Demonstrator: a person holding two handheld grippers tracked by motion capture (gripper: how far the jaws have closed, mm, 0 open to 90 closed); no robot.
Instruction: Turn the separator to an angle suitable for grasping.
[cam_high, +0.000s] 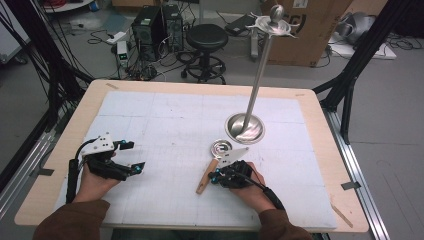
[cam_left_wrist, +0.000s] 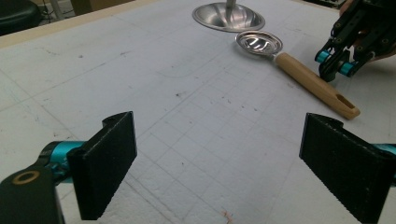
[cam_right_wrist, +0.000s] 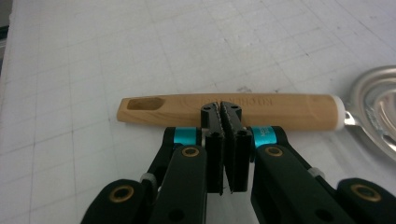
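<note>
Right gripper (cam_high: 216, 178) sits low over the worktop (cam_high: 165, 87), its fingers (cam_right_wrist: 215, 135) pressed flat together with nothing between them; in the right gripper view the tips stand just in front of the wooden handle (cam_right_wrist: 229, 109) of the ladle (cam_high: 214, 159), at about mid-length, and whether they touch it cannot be told. The ladle lies flat on the white gridded mat (cam_high: 165, 130), steel bowl (cam_left_wrist: 259, 43) pointing away from the person, handle running back toward the near edge, hanging slot (cam_right_wrist: 145, 103) at its free end. In the left gripper view the bowl lies just beside the round base (cam_left_wrist: 229, 17) of the steel stand (cam_high: 259, 75), which rises upright from the mat on the far right. Left gripper (cam_high: 131, 156) rests on the left part of the mat, well apart from the ladle, fingers (cam_left_wrist: 106, 163) spread wide and empty, grid lines visible between them. A brown sleeve (cam_high: 70, 220) covers the left forearm.
</note>
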